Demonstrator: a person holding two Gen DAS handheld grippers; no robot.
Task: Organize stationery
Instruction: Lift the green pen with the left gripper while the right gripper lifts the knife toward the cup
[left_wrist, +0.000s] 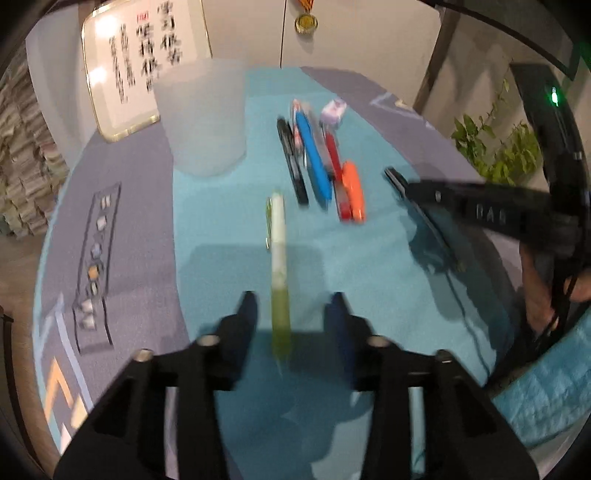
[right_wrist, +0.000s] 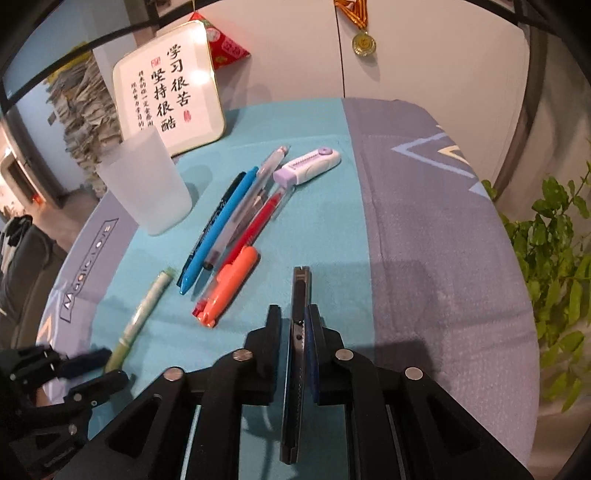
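Your translucent cup (right_wrist: 147, 184) at ten o'clock shows nothing inside. Your right gripper (right_wrist: 293, 314) clamps the black utility knife (right_wrist: 300, 295); your left gripper (left_wrist: 291, 306) gapes around the green pen (left_wrist: 277, 236), lying on the teal mat (right_wrist: 314, 229).

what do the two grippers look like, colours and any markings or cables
Both are matte black plastic. The left gripper and right gripper have angular linkage arms with triangular cutouts, round silver pivot pins and dark blue pads inside the fingers. In the left view the right gripper shows blurred raised lettering, thin black cables and a green light.
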